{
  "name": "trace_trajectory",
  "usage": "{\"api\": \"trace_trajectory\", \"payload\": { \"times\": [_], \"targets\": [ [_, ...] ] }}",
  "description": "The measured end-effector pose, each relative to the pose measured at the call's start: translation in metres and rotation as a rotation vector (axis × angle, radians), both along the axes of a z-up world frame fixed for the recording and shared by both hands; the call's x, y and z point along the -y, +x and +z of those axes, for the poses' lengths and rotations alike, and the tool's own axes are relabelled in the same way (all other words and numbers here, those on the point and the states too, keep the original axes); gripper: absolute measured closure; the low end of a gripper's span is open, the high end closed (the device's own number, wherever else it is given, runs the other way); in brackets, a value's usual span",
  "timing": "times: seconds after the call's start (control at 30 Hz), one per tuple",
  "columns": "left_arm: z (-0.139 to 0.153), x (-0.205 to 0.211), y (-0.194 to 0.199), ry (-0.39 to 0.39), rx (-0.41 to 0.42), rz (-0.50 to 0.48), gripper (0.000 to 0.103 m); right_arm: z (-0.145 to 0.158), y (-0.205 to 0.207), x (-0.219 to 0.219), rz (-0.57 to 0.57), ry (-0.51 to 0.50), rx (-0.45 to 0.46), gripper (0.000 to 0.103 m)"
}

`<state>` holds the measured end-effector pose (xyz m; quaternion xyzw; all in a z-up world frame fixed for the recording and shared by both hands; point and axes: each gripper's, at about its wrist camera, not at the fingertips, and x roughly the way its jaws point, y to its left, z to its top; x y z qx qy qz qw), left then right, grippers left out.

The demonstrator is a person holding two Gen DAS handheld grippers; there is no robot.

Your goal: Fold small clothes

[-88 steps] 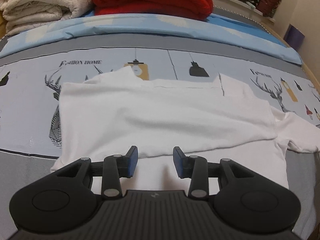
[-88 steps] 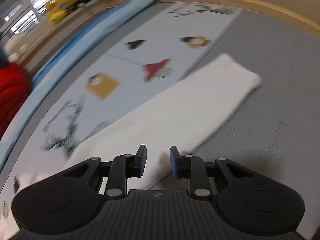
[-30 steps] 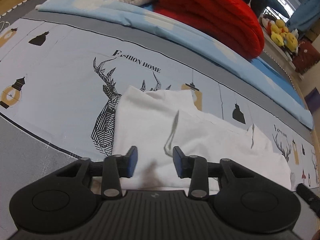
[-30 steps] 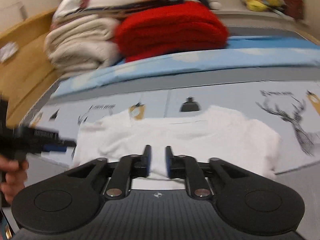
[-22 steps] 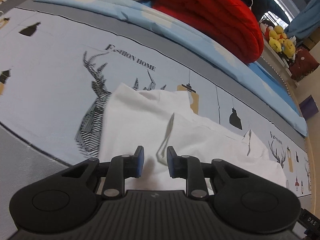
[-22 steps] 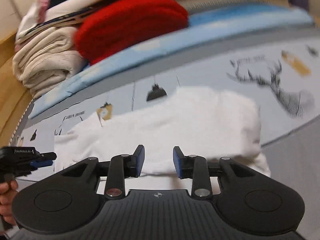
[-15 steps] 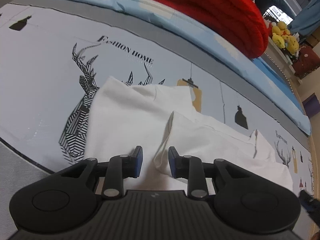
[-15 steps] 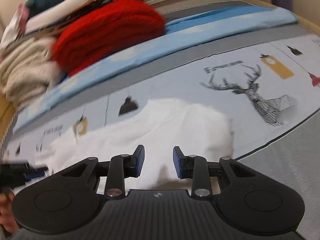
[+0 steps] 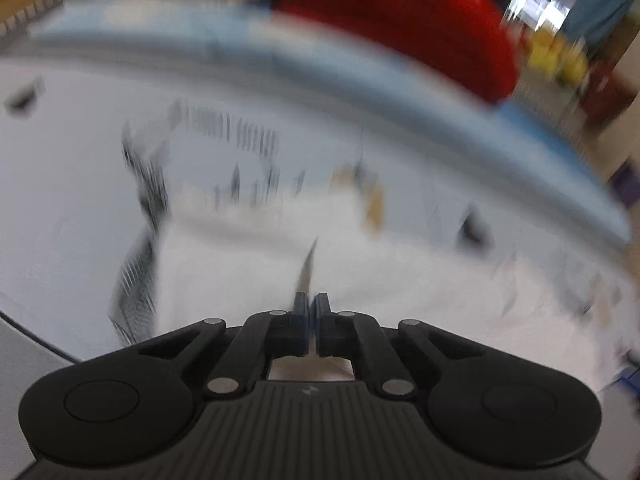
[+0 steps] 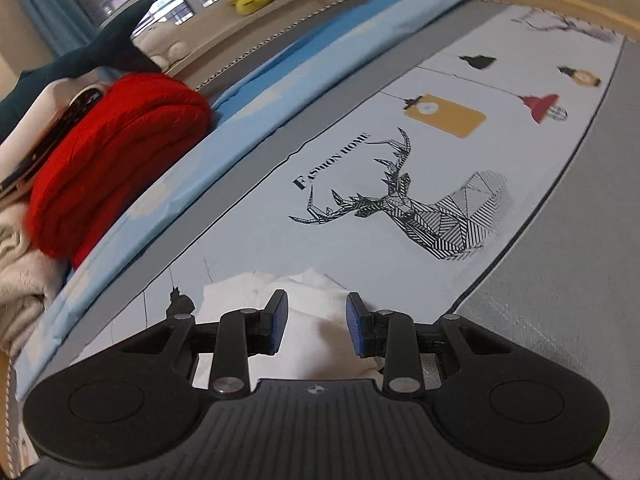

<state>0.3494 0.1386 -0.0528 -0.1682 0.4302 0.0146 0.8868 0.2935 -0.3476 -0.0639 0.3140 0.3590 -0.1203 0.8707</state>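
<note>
Your left hand-held gripper has pinched tight on a fold of the white garment (blurred view) lying on the bed; your right hand-held gripper gapes over its bunched end.

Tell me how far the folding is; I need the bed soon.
Done: the shirt lies partly folded on the sheet, one layer over another. In hand: the left tool has just closed at that layer's edge, though blur hides whether cloth is pinched; the right tool is open over the shirt's other end. Left: gripping that end and the final folds.
</note>
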Motion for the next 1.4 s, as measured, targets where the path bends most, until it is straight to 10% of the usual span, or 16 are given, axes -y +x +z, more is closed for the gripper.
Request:
{"api": "trace_trajectory", "payload": {
  "times": [0.13,0.27,0.4,0.57,0.83,1.13,1.23,1.4],
  "targets": [
    [0.043,-0.018,-0.036,0.196,0.104,0.124,0.100,-0.002,0.000,-0.007,0.028,0.048,0.005,0.069],
    [0.008,-0.043,-0.039,0.095,-0.112,0.182,0.099,-0.010,0.003,-0.023,0.083,0.068,-0.041,0.069],
    [0.024,-0.038,-0.045,0.218,-0.028,0.151,0.078,-0.036,0.008,-0.033,0.112,0.106,-0.204,0.069],
    [0.017,-0.031,-0.033,0.150,-0.040,0.096,0.074,-0.052,0.008,-0.029,0.035,0.007,-0.308,0.069],
    [0.010,-0.020,-0.030,0.131,-0.048,0.052,0.074,-0.014,0.029,-0.040,0.120,-0.002,0.014,0.068],
    [0.008,-0.022,-0.022,0.101,-0.054,0.047,0.074,-0.042,0.055,-0.055,0.171,0.000,-0.075,0.068],
    [0.006,-0.022,-0.020,0.095,-0.056,0.041,0.074,-0.045,0.059,-0.057,0.177,-0.067,-0.104,0.100],
    [0.006,-0.023,-0.018,0.087,-0.055,0.019,0.074,-0.024,0.050,-0.032,0.044,-0.020,0.102,0.103]
  ]
}}
